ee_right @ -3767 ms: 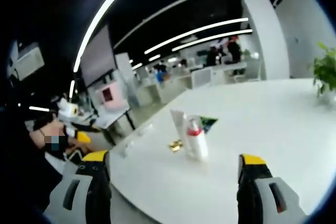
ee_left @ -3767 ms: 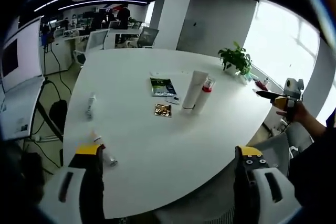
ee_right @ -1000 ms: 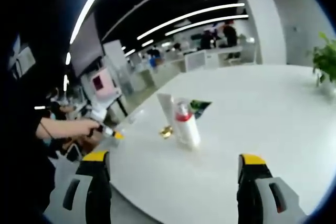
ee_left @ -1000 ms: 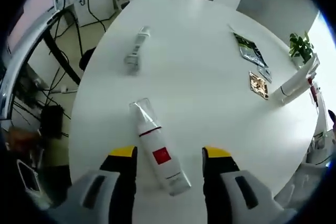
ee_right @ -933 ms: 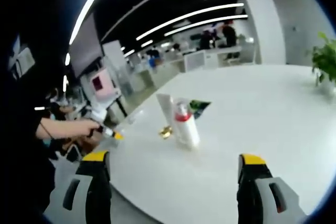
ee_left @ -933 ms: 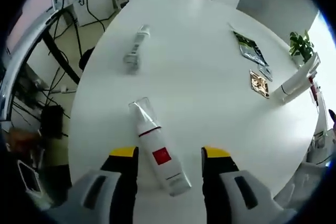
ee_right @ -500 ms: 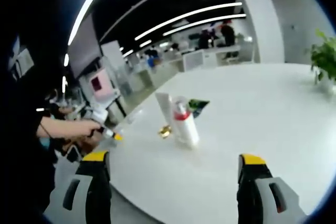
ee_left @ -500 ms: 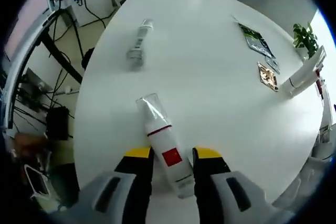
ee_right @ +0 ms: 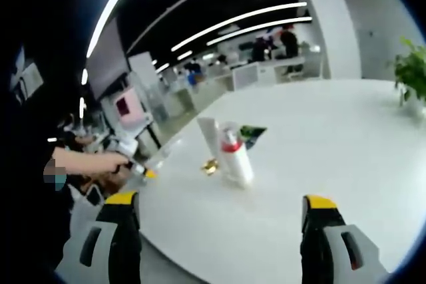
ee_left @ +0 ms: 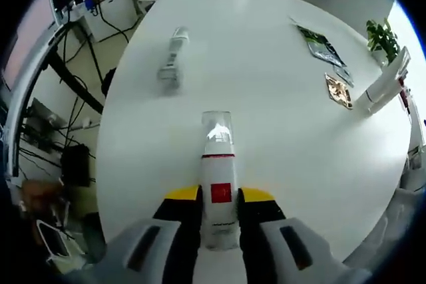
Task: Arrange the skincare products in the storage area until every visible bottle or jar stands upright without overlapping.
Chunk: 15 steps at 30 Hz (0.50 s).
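The left gripper (ee_left: 220,197) has just closed in on the white bottle (ee_left: 219,187) with the red square label. A moment ago its two yellow-tipped jaws stood wide, with the bottle lying slanted between them; now they press on both sides of the bottle's lower part, and the bottle points straight ahead of the gripper with its clear cap at the far end. So the bottle is held. I cannot tell if it is off the white table (ee_left: 279,124) yet or still lying on it. This looks like the start of the job for this bottle: it must next be turned so it stands on its bottom. Farther ahead and to the left of this gripper, a small tube (ee_left: 171,58) lies flat on the table, well apart from the bottle, so it likely needs standing up too. Far ahead to the right stand a tall white tube (ee_left: 385,86) and, beside it, flat packets (ee_left: 319,46). The right gripper (ee_right: 216,214) has not changed: its jaws stay wide apart and hold nothing. It hangs over the near part of the table, and ahead of it, well apart, a bottle with a red cap (ee_right: 233,156) stands upright just beside the white tube. In the right gripper view, the person's hand (ee_right: 100,162) holding the left gripper shows off to the left.
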{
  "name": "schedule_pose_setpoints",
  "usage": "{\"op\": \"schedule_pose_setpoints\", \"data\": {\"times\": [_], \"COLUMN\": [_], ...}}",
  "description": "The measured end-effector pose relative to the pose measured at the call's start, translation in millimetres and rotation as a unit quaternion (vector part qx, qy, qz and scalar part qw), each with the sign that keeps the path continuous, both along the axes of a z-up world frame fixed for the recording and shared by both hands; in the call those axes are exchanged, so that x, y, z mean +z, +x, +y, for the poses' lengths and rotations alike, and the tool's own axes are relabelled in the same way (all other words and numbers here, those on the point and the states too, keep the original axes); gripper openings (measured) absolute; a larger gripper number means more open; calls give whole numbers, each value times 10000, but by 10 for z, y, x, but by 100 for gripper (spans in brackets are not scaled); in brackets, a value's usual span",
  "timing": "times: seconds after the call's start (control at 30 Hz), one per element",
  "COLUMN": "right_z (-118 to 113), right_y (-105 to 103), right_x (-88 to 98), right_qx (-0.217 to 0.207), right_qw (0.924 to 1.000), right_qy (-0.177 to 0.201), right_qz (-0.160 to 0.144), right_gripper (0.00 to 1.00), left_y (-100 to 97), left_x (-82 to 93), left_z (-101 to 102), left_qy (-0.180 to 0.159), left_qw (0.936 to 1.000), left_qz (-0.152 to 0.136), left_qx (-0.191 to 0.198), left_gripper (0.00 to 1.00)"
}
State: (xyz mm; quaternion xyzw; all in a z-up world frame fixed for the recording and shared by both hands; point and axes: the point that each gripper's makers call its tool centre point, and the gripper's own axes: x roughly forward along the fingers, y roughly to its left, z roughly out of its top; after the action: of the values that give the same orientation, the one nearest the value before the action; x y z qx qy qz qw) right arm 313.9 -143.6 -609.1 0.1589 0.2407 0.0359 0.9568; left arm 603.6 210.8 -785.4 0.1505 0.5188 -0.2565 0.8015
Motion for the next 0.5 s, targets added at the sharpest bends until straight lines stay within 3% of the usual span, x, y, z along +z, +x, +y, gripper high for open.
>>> {"op": "schedule_pose_setpoints", "data": {"times": [0.5], "right_z": [18], "right_y": [6], "right_x": [-5], "right_qx": [12], "right_qw": [10000], "right_qy": [35], "right_qz": [-7], "right_gripper": [99], "left_y": [6], "left_x": [19], "left_z": [43], "left_qy": [-116], "left_qw": [9997], "left_qz": [-1], "left_qx": [193], "left_gripper": [22]}}
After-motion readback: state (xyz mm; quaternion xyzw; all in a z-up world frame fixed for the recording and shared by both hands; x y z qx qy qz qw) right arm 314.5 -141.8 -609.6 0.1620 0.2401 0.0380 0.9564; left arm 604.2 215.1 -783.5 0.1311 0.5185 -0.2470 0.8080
